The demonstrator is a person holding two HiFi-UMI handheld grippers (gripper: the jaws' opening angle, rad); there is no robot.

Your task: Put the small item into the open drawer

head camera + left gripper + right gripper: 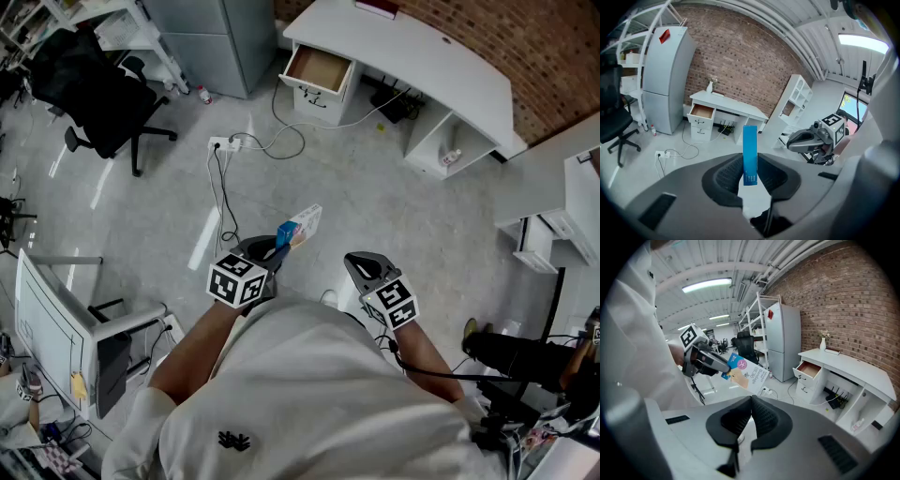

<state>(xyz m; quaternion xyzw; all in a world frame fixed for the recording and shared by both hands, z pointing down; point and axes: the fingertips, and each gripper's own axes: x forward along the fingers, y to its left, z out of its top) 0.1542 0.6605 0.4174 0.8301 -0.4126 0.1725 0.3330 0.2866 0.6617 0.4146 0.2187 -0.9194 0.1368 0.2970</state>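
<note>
A small blue and white box (304, 224) is held out in front of the person, with my left gripper (278, 246) shut on its near end. In the left gripper view the box (750, 152) stands edge-on between the pads. My right gripper (360, 261) hovers beside it to the right with its jaws closed together and nothing in them; in its own view the right gripper (751, 403) is shut. The open drawer (317, 69) with a brown inside sits far ahead under the white desk (422, 52). The same drawer (702, 111) shows in the left gripper view and the drawer (809, 369) in the right gripper view.
A black office chair (94, 89) stands at the far left. A power strip with cables (225, 143) lies on the grey floor between me and the drawer. A grey fridge (216, 37) stands left of the desk, and a white shelf unit (553, 230) at the right.
</note>
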